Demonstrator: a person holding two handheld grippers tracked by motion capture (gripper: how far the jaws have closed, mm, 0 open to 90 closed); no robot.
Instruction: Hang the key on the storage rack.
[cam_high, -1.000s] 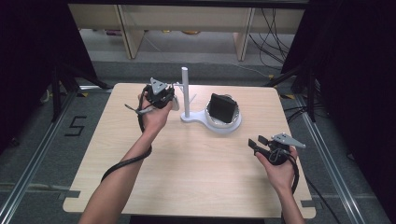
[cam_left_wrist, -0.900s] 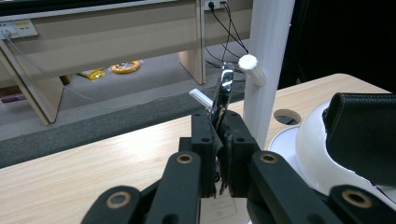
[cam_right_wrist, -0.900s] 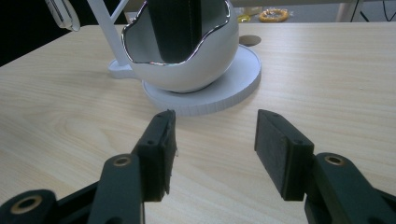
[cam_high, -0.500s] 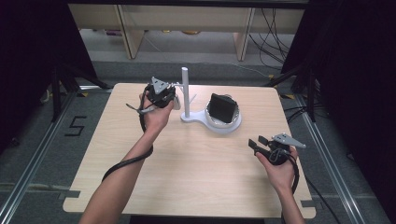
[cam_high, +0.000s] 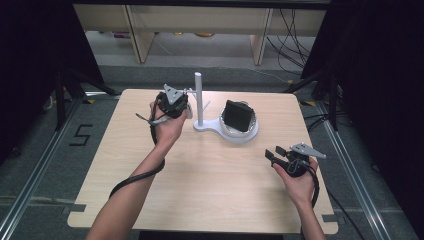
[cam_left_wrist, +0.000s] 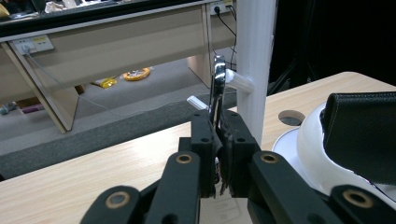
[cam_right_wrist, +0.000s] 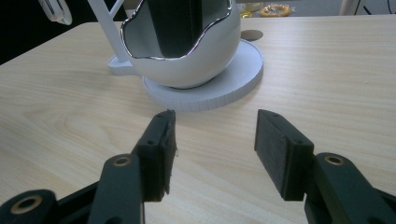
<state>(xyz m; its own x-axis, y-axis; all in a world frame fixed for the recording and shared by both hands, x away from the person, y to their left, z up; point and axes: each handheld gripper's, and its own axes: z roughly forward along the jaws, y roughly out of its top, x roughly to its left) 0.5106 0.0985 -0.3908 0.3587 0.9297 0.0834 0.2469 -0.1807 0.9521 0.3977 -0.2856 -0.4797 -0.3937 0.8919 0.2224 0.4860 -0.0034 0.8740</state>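
Observation:
A white stand (cam_high: 198, 97) with a tall post (cam_left_wrist: 254, 56) and short side pegs rises at the table's far middle. My left gripper (cam_high: 186, 101) is right beside the post, shut on a thin shiny metal utensil (cam_left_wrist: 216, 88). The utensil's ringed top sits over a white peg (cam_left_wrist: 240, 81). A white bowl (cam_high: 247, 131) on the stand's round base holds an upright black pouch (cam_high: 236, 116). My right gripper (cam_high: 273, 153) hovers low at the near right, open and empty, pointing at the bowl (cam_right_wrist: 187, 70) from a short way off.
The light wooden table (cam_high: 215, 190) has a small round hole (cam_left_wrist: 291, 117) behind the bowl. Beyond the far edge are a grey floor, wooden desk legs (cam_high: 135, 35) and hanging cables (cam_high: 290, 30). Dark frames flank both sides.

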